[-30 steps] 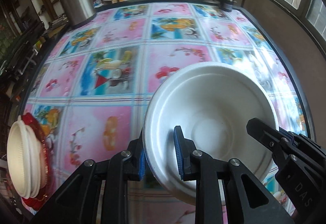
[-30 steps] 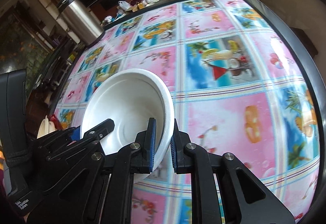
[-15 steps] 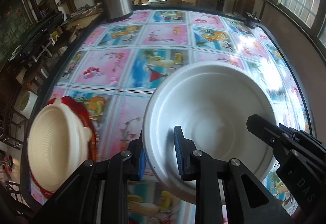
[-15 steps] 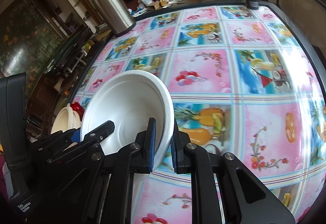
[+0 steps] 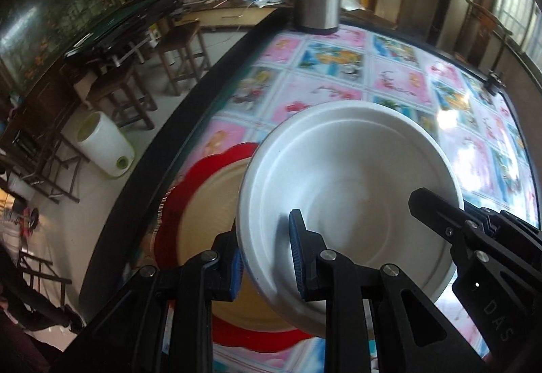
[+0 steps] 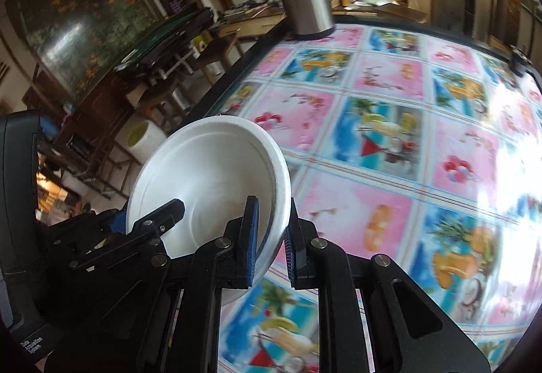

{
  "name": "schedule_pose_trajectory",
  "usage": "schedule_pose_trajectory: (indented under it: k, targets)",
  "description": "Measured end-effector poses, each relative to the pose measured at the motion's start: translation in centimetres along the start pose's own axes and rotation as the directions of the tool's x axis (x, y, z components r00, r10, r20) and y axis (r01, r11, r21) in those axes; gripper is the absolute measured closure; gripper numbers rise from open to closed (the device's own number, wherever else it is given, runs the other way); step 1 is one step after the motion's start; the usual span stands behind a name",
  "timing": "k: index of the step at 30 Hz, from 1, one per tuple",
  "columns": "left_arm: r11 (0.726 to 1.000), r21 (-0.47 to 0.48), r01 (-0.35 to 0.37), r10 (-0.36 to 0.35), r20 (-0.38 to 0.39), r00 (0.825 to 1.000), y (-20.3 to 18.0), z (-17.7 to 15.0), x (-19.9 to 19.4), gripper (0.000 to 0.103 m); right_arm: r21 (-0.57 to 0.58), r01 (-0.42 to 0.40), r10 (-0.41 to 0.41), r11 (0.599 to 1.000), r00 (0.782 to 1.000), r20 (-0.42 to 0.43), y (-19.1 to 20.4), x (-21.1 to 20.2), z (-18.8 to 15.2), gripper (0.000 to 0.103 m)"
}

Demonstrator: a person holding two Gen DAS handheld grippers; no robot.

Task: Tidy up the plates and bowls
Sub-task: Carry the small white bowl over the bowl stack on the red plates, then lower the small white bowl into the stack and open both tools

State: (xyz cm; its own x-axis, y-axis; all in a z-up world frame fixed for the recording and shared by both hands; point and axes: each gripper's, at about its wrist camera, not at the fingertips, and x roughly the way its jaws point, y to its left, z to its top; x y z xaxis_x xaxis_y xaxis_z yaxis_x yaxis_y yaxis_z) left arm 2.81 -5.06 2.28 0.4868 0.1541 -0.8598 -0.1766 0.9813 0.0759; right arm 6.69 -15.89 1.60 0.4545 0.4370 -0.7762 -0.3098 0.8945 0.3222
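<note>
Both grippers are pinching the white bowl (image 5: 349, 190) by opposite rims: left gripper (image 5: 266, 254), right gripper (image 6: 271, 237). It is hanging over the cream plates (image 5: 210, 203) on the red plate (image 5: 189, 176) near the tabletop (image 5: 399, 81) left edge. Centre, level, then lower, releasing together.

Both wrist cams close, sharing bowl (image 5: 349, 183).

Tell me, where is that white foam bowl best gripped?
By its thin rolled rim, as now: the white foam bowl is wide, so each gripper pinches the wall, one finger inside and one outside. The left gripper comes from the bowl's left edge, the right gripper from the opposite edge, keeping it balanced.
</note>
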Motion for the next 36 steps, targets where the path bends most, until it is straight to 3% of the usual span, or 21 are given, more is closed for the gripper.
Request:
schedule_pose_trajectory:
  k: [6,14,23,36]
  targets:
    - [0.999,-0.041,0.023,-0.025,-0.052,0.998,2.6,-0.4,2.1,0.08,-0.038,0.006,-0.007,0.999,0.999,-0.05,2.3,2.5,-0.2,0.089]
    - [0.999,-0.04,0.015,-0.017,-0.063,0.998,4.1,-1.6,3.0,0.08,-0.085,0.029,-0.035,0.996,0.996,-0.081,3.7,4.1,-0.9,0.089]
    - [1.0,-0.025,-0.005,0.003,-0.054,0.999,4.2,-2.2,3.5,0.08,-0.063,0.043,-0.047,0.997,0.996,-0.074,3.5,4.6,-1.3,0.088]
    - [0.999,-0.016,-0.038,0.038,-0.017,0.999,4.4,-2.1,2.9,0.079,-0.023,0.002,-0.003,1.0,0.999,-0.032,3.0,3.8,-1.1,0.088]
